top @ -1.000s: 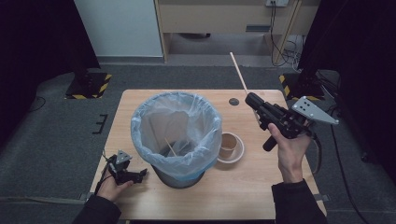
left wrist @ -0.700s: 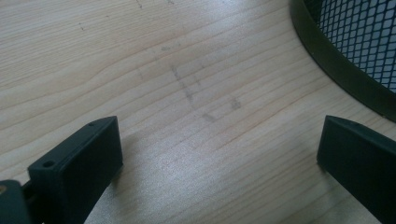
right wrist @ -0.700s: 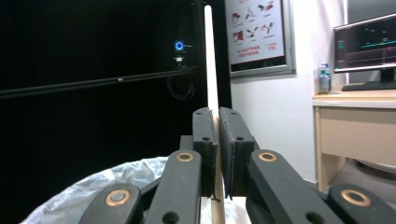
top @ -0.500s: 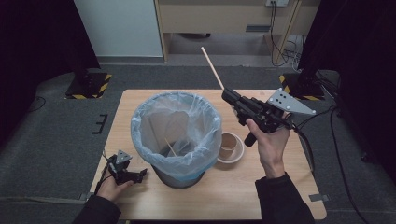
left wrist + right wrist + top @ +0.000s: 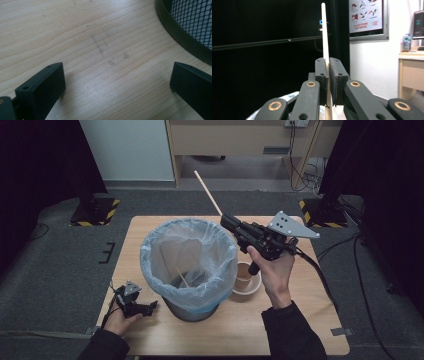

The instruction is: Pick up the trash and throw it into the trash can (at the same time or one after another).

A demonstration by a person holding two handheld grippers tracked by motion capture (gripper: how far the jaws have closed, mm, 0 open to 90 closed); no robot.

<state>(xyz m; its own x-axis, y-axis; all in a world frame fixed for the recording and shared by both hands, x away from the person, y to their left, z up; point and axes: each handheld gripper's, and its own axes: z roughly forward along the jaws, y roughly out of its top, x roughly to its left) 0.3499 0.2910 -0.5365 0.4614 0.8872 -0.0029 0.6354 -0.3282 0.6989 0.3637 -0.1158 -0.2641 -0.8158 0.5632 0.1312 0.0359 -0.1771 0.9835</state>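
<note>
I keep the right claw (image 5: 226, 221) pinched on the stick (image 5: 208, 193) by the bin (image 5: 189, 265) rim for dropping; left claw (image 5: 117, 82) spread, resting

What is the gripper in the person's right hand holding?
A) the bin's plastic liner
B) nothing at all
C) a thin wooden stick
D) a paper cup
C: the right gripper has its jaws shut on a thin wooden stick, which juts out past them, above the lined bin.
</note>
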